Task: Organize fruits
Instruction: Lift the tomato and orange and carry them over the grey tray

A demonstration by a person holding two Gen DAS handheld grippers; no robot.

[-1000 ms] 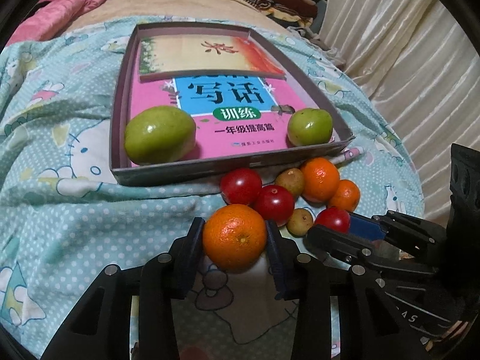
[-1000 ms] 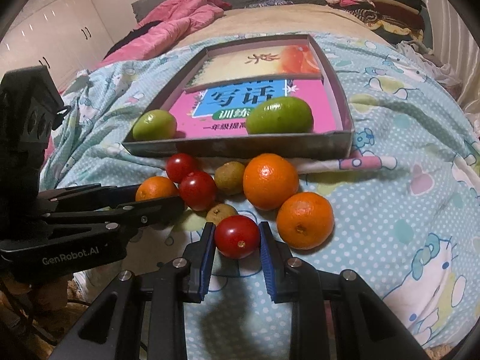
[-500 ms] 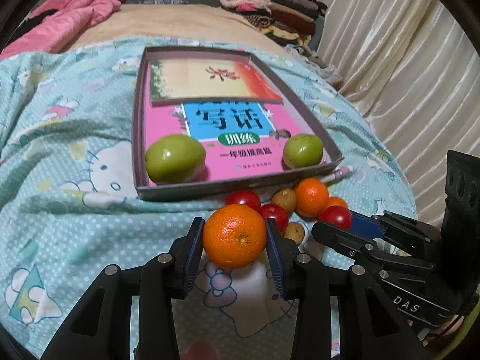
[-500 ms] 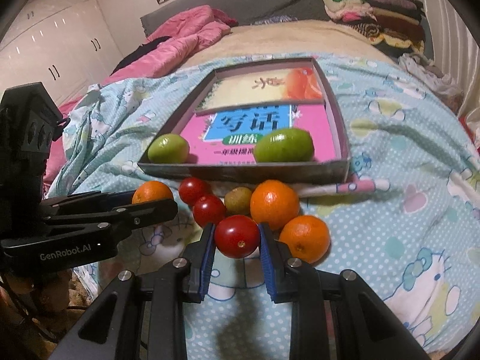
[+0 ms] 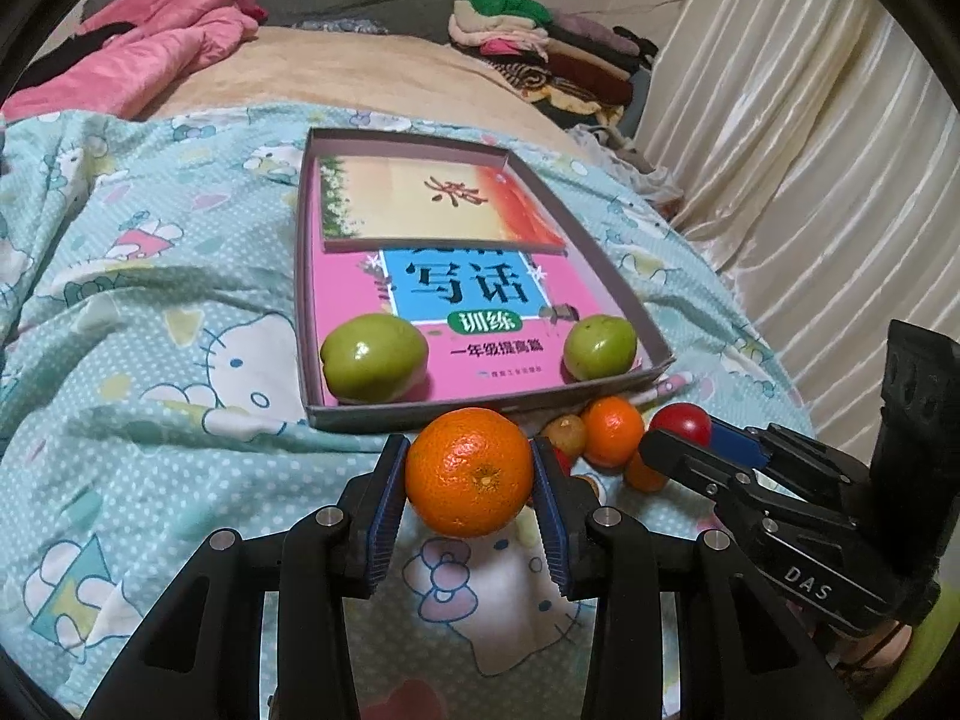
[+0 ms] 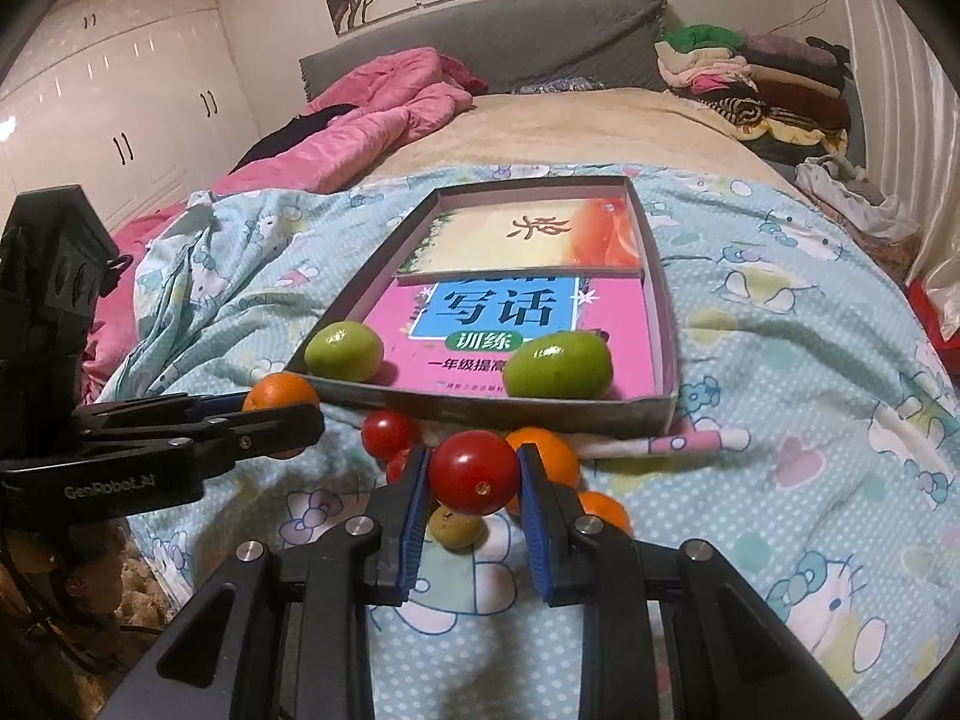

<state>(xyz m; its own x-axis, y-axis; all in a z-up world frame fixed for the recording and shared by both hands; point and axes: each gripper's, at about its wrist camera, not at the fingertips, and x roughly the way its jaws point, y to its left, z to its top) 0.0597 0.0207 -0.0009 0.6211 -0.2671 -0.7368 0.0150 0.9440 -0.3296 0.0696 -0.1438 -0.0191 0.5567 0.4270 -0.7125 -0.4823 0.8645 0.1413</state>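
My left gripper (image 5: 469, 480) is shut on an orange (image 5: 469, 473) and holds it above the bedspread, just short of the near wall of the shallow grey box (image 5: 480, 411). My right gripper (image 6: 474, 480) is shut on a red tomato (image 6: 474, 472) and holds it above the loose fruit pile (image 6: 540, 450). The box (image 6: 666, 324) holds two books and two green fruits (image 5: 375, 357) (image 5: 600, 347). The left gripper with its orange also shows in the right wrist view (image 6: 279, 414); the right gripper with its tomato shows in the left wrist view (image 5: 684, 429).
Oranges, tomatoes and small brownish fruits (image 5: 612, 438) lie on the Hello Kitty bedspread (image 5: 150, 330) in front of the box. A pink pen (image 6: 690, 441) lies by the box's near wall. A pink quilt (image 6: 372, 114) and folded clothes (image 6: 750, 78) lie farther back. Curtains (image 5: 810, 150) hang on the right.
Both grippers have risen from the bedspread with their fruit, the orange in the left and the tomato in the right. The pile and box now sit lower and farther in view.
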